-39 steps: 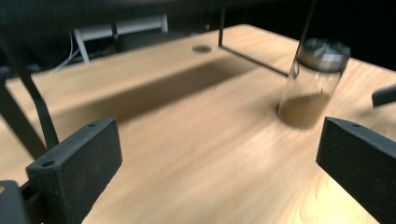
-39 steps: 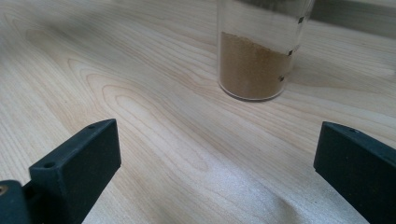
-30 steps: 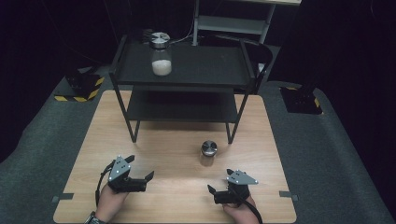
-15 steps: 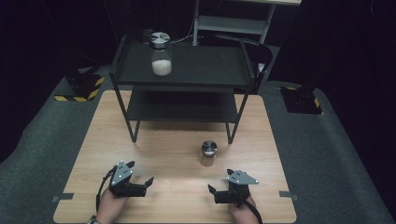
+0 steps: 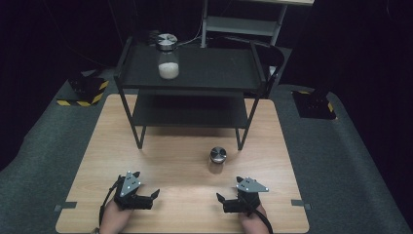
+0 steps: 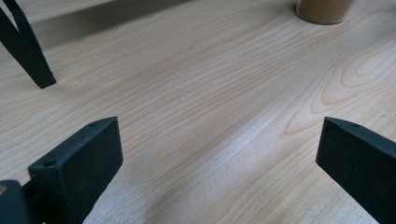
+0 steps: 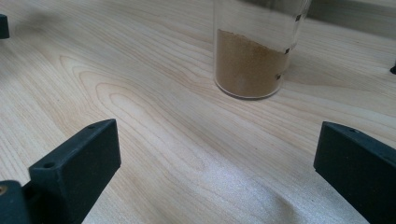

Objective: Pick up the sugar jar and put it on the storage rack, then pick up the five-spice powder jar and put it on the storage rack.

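Markings dot the jar of brown powder, none readable.

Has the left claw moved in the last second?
Yes. The left claw slid slightly toward the table's near edge, away from the shelf leg.

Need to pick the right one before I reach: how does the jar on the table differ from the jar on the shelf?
The table jar stands on the wooden table between the grippers and the rack; the shelf jar stands on the top tier of the black rack. The table jar holds brown powder, the shelf jar something white. The table jar is nearer the right gripper. Both are clear, upright and metal-capped.
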`<state>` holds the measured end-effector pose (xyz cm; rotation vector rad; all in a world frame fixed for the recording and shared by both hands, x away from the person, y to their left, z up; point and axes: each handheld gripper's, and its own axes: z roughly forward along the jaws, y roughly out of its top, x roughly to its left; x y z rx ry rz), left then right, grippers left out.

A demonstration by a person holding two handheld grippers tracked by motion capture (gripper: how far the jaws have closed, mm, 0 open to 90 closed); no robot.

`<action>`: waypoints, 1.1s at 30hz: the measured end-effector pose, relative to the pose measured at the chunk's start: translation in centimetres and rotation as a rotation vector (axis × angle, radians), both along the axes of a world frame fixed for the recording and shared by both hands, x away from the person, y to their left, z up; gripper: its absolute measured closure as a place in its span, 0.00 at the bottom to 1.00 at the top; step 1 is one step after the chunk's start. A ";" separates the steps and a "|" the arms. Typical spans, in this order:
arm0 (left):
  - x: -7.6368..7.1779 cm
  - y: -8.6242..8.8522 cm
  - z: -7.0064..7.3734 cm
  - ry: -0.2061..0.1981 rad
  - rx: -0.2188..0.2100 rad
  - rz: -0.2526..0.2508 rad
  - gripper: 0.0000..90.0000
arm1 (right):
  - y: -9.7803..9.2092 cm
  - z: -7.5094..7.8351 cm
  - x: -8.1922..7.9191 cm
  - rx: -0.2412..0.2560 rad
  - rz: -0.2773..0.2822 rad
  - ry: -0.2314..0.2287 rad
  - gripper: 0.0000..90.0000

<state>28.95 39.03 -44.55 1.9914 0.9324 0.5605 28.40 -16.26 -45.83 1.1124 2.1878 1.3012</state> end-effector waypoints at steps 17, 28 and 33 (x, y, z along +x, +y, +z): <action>-0.3 0.3 0.0 -0.014 0.010 -0.018 0.01 | -0.3 0.1 0.5 0.020 -0.006 0.031 0.00; -0.7 0.3 0.0 -0.018 0.018 -0.017 0.01 | -0.6 0.3 -0.8 0.042 -0.032 -0.040 0.00; -0.8 0.2 0.0 -0.021 0.026 -0.014 0.01 | -0.4 0.8 -1.9 0.063 -0.051 -0.093 0.00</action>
